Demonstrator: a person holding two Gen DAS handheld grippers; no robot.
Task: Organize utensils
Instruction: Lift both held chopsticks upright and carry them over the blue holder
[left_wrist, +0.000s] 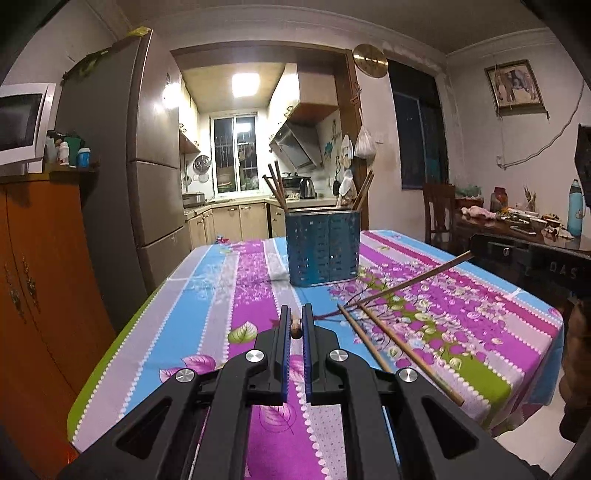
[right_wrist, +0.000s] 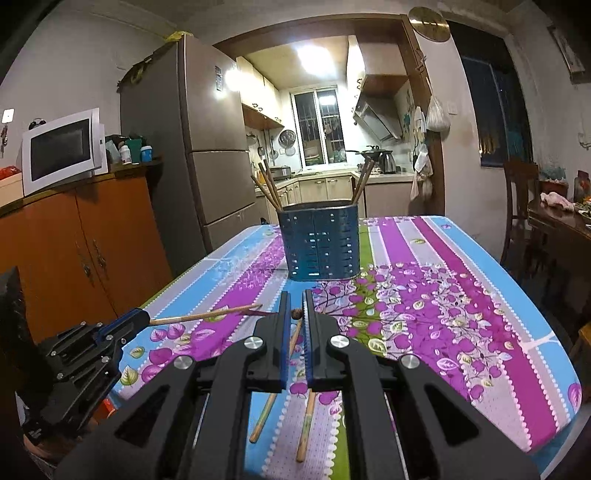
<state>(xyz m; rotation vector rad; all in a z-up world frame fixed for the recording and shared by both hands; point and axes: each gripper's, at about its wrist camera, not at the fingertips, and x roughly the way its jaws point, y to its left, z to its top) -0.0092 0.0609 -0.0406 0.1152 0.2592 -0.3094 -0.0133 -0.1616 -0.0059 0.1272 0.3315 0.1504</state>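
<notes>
Between my grippers: left gripper and right gripper each clamped on a chopstick, 2 more chopsticks loose on tablecloth, holder farther back w/ several in, so roughly half done.

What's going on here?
A person is tidying chopsticks with two handheld grippers. The left gripper is shut on one chopstick, and the right gripper on a second chopstick. Two loose chopsticks lie on the tablecloth. The blue holder farther back already has several standing in it.
</notes>
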